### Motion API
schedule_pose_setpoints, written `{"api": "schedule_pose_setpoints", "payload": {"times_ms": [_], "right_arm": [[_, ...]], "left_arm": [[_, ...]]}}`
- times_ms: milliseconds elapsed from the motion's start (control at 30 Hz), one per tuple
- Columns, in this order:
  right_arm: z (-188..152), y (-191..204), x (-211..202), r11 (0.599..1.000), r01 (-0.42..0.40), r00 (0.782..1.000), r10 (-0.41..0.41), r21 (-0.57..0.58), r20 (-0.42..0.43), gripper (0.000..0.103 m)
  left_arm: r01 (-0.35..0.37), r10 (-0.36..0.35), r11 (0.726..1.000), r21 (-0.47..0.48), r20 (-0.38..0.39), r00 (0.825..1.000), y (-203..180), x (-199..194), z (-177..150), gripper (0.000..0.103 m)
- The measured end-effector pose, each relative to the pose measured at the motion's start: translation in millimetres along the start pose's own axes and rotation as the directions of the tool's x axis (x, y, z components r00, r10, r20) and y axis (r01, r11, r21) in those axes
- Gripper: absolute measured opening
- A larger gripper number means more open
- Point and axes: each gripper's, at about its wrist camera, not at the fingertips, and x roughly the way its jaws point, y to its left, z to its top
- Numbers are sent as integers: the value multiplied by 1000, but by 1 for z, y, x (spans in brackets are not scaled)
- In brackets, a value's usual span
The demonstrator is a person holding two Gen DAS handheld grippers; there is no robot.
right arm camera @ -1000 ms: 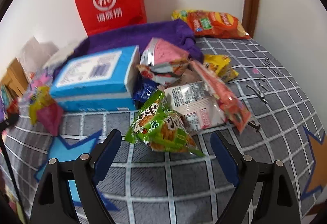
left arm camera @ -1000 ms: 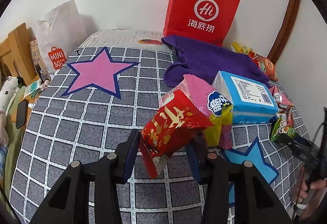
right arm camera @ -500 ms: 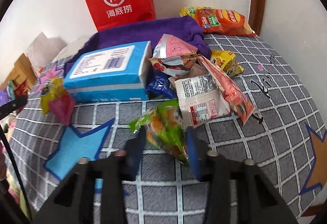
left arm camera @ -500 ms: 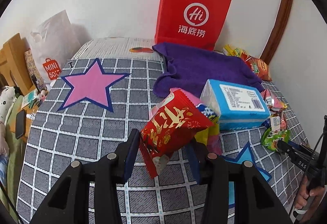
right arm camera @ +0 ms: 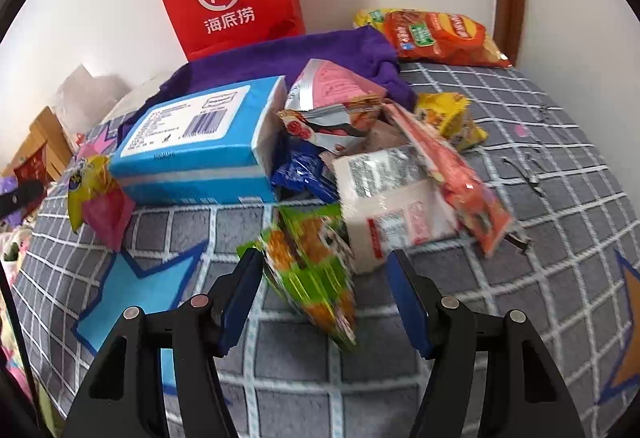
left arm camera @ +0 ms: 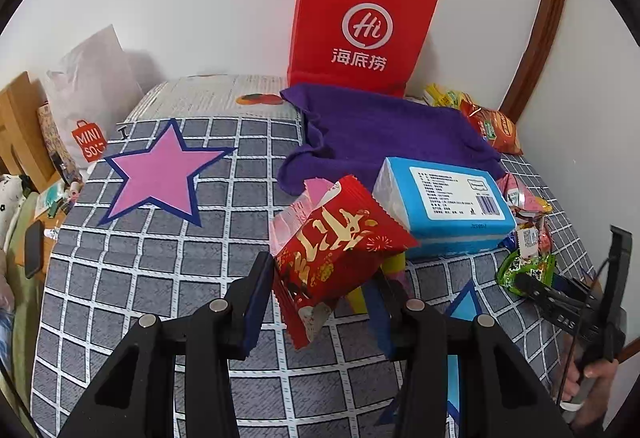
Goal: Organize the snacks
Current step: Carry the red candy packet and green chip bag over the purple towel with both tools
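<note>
My left gripper [left arm camera: 320, 294] is shut on a red snack packet with gold characters [left arm camera: 340, 242] and holds it above the checked blanket. My right gripper [right arm camera: 324, 290] stands part open around a blurred green snack packet [right arm camera: 312, 270]; its jaws stand apart and the packet touches the left one only. That green packet and the right gripper also show at the right of the left wrist view [left arm camera: 526, 272]. A pile of snack packets [right arm camera: 400, 166] lies beside a blue box [right arm camera: 204, 142]. A yellow-pink packet [right arm camera: 96, 198] lies left of the box.
A red paper bag [left arm camera: 360, 26] stands against the back wall behind a purple towel [left arm camera: 380, 134]. Orange chip bags [right arm camera: 436, 34] lie in the far right corner. The bed's left edge drops to clutter and a white shopping bag [left arm camera: 88, 86].
The right gripper closed on the green packet half a second ago and has now opened wider; the packet looks blurred and tilted. The left gripper has pulled back a little with the red packet.
</note>
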Motion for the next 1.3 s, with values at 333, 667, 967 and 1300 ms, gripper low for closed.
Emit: {"api": "schedule_pose_setpoints", "payload": {"times_ms": [333, 667, 967, 1300], "right_arm": [[11, 20, -26, 998, -47, 998, 48, -29, 50, 45], [74, 15, -72, 999, -33, 989, 26, 42, 147, 46], [132, 29, -72, 999, 20, 979, -15, -25, 204, 47], [211, 43, -49, 997, -11, 972, 28, -74, 235, 46]], "left_arm": [[-4, 3, 999, 49, 25, 1000, -10, -7, 12, 42], [4, -11, 996, 89, 77, 997, -26, -15, 58, 42], [30, -42, 992, 123, 102, 994, -45, -1, 107, 42], [21, -37, 990, 136, 116, 993, -53, 32, 161, 42]]}}
